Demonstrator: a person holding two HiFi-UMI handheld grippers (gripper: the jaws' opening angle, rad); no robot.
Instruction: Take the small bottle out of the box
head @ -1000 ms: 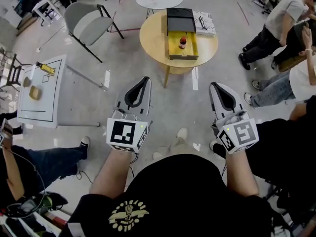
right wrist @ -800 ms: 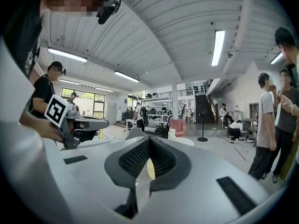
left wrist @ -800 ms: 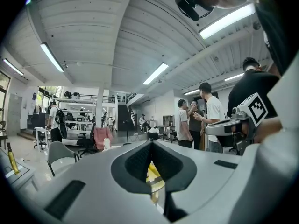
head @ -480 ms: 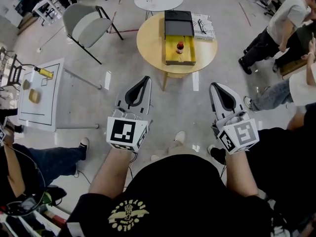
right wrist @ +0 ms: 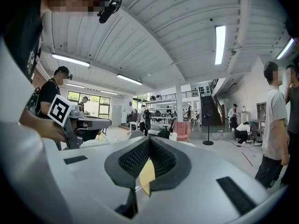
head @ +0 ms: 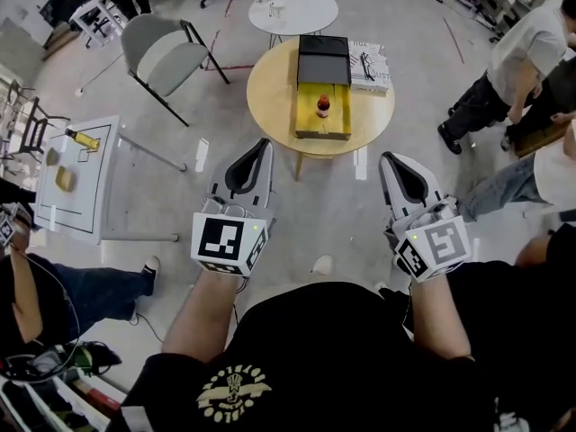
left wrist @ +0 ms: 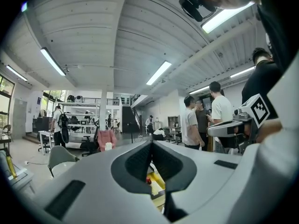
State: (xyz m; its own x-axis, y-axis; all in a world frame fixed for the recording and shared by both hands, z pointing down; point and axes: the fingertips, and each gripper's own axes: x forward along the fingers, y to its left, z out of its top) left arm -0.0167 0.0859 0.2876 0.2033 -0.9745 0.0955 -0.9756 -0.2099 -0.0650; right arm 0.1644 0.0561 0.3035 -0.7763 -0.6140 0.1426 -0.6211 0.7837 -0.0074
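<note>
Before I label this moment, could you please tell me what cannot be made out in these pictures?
- small bottle: too small in the head view to read any label; the left gripper hides nearly all of it in the left gripper view.
- box: hidden in the right gripper view by the right gripper; only a sliver of the table shows.
- book: print too small, head view.

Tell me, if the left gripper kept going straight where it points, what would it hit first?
Probably the round wooden table that carries the yellow box. Only bare floor lies between it and the left gripper. Height is hard to judge, so the gripper might pass over the tabletop instead.
</note>
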